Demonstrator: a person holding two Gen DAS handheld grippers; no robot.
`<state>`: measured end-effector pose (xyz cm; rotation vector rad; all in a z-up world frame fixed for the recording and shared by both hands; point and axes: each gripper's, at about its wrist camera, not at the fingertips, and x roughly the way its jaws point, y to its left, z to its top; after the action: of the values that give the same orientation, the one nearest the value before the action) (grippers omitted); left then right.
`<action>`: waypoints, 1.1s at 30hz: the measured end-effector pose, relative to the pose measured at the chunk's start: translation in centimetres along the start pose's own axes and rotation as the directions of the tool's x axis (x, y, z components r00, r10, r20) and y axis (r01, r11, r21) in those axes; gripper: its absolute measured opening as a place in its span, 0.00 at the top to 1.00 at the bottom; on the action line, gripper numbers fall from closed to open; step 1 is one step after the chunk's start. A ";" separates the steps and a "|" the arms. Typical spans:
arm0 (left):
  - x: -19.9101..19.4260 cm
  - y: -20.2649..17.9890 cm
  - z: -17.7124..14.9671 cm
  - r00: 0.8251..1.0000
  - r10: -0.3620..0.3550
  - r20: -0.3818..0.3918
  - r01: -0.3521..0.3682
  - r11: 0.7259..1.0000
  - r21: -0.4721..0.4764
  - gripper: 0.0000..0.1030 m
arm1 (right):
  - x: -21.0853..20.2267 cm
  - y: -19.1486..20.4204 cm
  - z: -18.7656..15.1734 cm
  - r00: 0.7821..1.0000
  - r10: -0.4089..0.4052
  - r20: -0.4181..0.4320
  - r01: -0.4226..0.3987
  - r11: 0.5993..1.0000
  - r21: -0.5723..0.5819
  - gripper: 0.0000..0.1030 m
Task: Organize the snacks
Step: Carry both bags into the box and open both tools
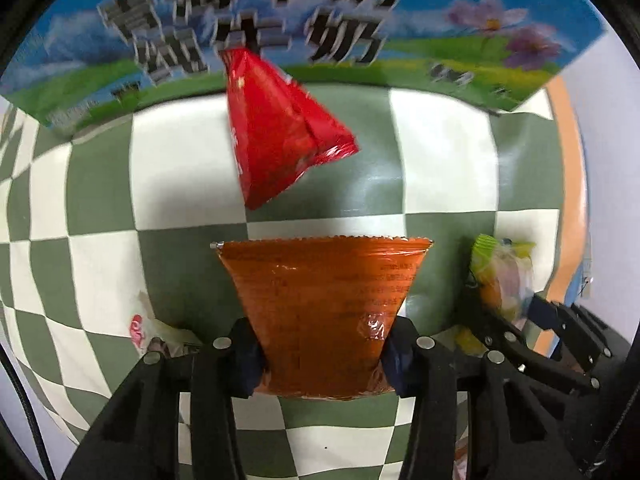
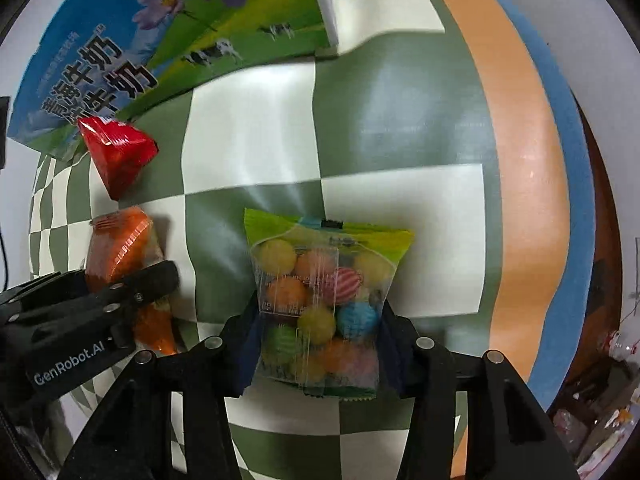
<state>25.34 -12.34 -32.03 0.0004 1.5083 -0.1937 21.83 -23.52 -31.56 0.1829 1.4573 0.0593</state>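
Green-and-white checked cloth (image 1: 100,184) spreads under both of your grippers, and past its right edge in the right wrist view you see an orange band (image 2: 520,160) and then a blue one (image 2: 568,128). Ahead of both grippers, at the far side of the cloth, stands a big milk carton box (image 1: 400,60) printed with blue sky, green meadow, purple flowers and bold dark characters.

Your left gripper (image 1: 324,356) is clamped on an orange snack packet (image 1: 324,304), its two fingers pressing the packet's lower part from either side while the crimped top edge fans out wide ahead of them. Your right gripper (image 2: 316,352) grips a clear bag of coloured candy balls (image 2: 320,292) with a lime-green top, the fingers pinching its lower half from both sides. The two grippers are close beside each other: from the left wrist view you see the right one with its candy bag just off to your right, and from the right wrist view the left one with the orange packet sits just to your left.

Ahead of the left gripper, between the orange packet and the box, a red snack packet (image 1: 280,128) lies on the cloth, its far end against the foot of the box. Just left of the left fingers, a small white wrapper with pink print (image 1: 140,332) lies partly hidden
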 end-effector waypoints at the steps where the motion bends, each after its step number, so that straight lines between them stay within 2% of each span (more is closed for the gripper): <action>1: -0.9 -0.2 0.1 1.000 0.006 0.025 -0.006 1.000 0.012 0.58 | -0.5 0.2 0.0 1.000 -0.005 0.020 0.005 1.000 -0.014 0.50; 3: -2.8 -0.4 0.0 0.998 -0.006 0.059 0.005 1.000 0.018 0.58 | -1.5 0.1 0.0 0.999 0.003 0.042 -0.002 1.000 -0.016 0.50; 8: -9.9 -0.6 1.5 0.983 -0.086 0.164 0.083 0.996 0.027 0.58 | -5.9 -0.1 0.0 0.991 0.102 0.092 -0.104 0.995 0.012 0.50; 12: -15.8 0.6 4.3 0.962 -0.117 0.248 0.105 0.993 0.060 0.58 | -12.3 0.7 1.9 0.966 0.175 0.190 -0.173 0.985 -0.029 0.50; 13: -17.0 2.4 5.6 0.957 -0.116 0.266 0.103 0.993 0.062 0.58 | -13.6 1.1 2.4 0.959 0.188 0.211 -0.183 0.982 -0.042 0.50; 15: -18.7 3.5 7.4 0.953 -0.089 0.288 0.076 0.995 0.058 0.58 | -16.4 2.0 4.4 0.944 0.211 0.255 -0.196 0.977 -0.084 0.50; 19: -18.5 6.2 11.5 0.956 0.003 0.293 -0.014 0.999 0.033 0.58 | -19.5 3.4 10.6 0.926 0.202 0.318 -0.160 0.975 -0.154 0.50; 21: -17.6 7.7 13.2 0.958 0.056 0.280 -0.063 0.998 0.015 0.58 | -19.5 4.1 13.7 0.929 0.182 0.322 -0.132 0.976 -0.173 0.50; 23: -15.7 9.8 15.0 0.969 0.097 0.229 -0.097 0.995 -0.011 0.58 | -18.5 5.7 16.6 0.936 0.172 0.306 -0.122 0.977 -0.177 0.50; 24: -15.1 10.2 15.3 0.971 0.105 0.213 -0.102 0.995 -0.021 0.58 | -16.9 8.0 18.9 0.943 0.156 0.293 -0.107 0.978 -0.176 0.50; 27: -12.7 12.1 16.6 0.981 0.129 0.145 -0.123 0.991 -0.050 0.58 | -14.6 9.3 23.6 0.960 0.128 0.251 -0.085 0.981 -0.174 0.50; 33: -10.3 13.3 17.4 0.992 0.100 0.079 -0.092 0.991 -0.098 0.57 | -10.0 11.0 29.2 0.981 0.097 0.167 -0.069 0.984 -0.164 0.50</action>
<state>43.78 0.00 -22.30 -0.0102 1.4292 -0.0443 50.40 -16.74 -17.03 0.1163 1.2632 0.2213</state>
